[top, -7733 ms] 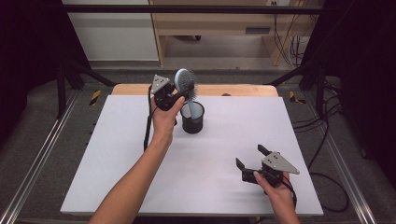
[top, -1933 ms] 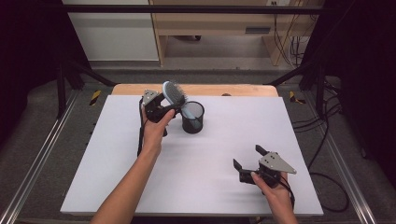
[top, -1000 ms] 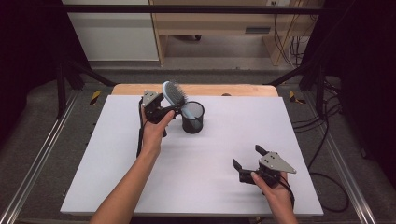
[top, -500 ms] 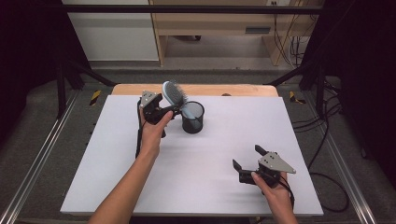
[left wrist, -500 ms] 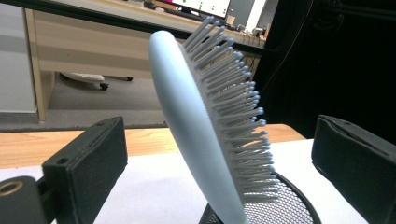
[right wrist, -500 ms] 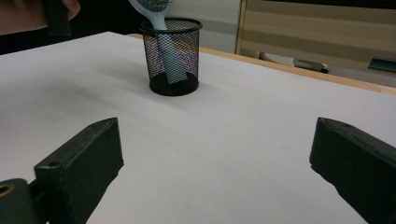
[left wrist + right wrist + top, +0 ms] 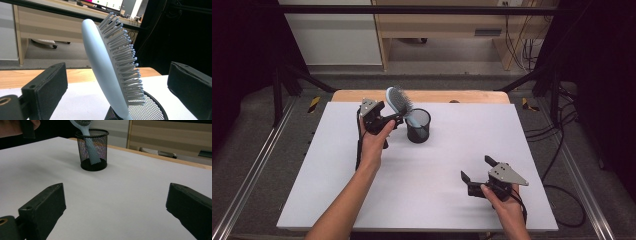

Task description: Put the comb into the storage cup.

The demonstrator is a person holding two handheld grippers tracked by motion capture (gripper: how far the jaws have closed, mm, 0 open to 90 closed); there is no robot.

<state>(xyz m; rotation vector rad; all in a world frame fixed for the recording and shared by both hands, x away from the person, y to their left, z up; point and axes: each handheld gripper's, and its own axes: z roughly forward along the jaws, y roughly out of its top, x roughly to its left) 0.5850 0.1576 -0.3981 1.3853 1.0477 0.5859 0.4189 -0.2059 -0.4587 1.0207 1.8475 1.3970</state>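
Note:
A pale blue hairbrush [image 7: 105,75] stands handle-down in a black mesh cup [image 7: 418,126] at the back middle of the white table, its bristled head [image 7: 398,101] leaning left. My left gripper [image 7: 392,119] is just left of the cup and open. In the left gripper view its jaws stand wide on either side of the brush head, with a gap on each side. My right gripper [image 7: 476,168] rests open near the front right of the table with nothing between its jaws. The right gripper view has the cup [image 7: 94,150] far ahead with the brush handle [image 7: 87,142] inside it.
The white tabletop [image 7: 452,150] spreads between the two hands. A wooden strip [image 7: 462,96] runs along its back edge. Black frame bars and cables [image 7: 562,150] lie off the right side. A wooden bench [image 7: 30,22] stands behind the table.
Since the earliest frame the brush has dropped into the cup and tipped left, and my left gripper has shifted left with it. Almost nothing has moved over the last second. The right gripper stays put.

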